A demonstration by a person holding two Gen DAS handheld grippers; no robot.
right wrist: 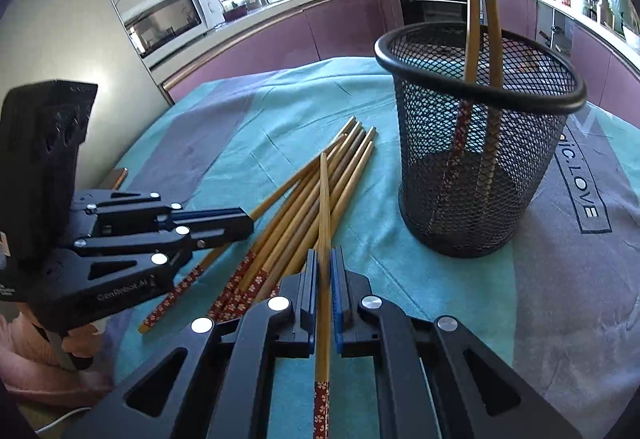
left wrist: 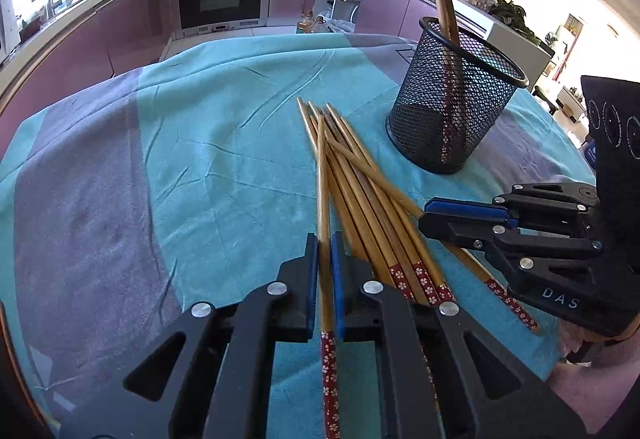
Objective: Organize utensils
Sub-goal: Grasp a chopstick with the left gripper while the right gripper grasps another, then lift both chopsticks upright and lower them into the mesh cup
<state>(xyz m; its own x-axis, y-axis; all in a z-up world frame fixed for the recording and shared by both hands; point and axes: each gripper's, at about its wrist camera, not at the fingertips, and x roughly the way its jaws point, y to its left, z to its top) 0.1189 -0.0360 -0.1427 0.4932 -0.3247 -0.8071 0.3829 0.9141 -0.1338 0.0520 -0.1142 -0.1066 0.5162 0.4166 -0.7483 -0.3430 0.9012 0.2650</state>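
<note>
Together, we hold two black tongs over a table draped in a teal and grey cloth. Our left gripper has its jaws pinched narrow around a single chopstick, which runs forward from between the blue pads, its red flowered handle trailing back toward us. Our right gripper is likewise clamped on one chopstick. Just ahead, the loose chopsticks lie fanned in a pile on the cloth, tips pointing away. Beyond them stands the black mesh holder, upright, with two chopsticks already leaning inside, handles down.

We judge the step in hand to be carrying these two sticks to the holder. To do it well, we should lift each clear of the pile, tilt it upright with the flowered end down, and release only once that end is below the rim.
</note>
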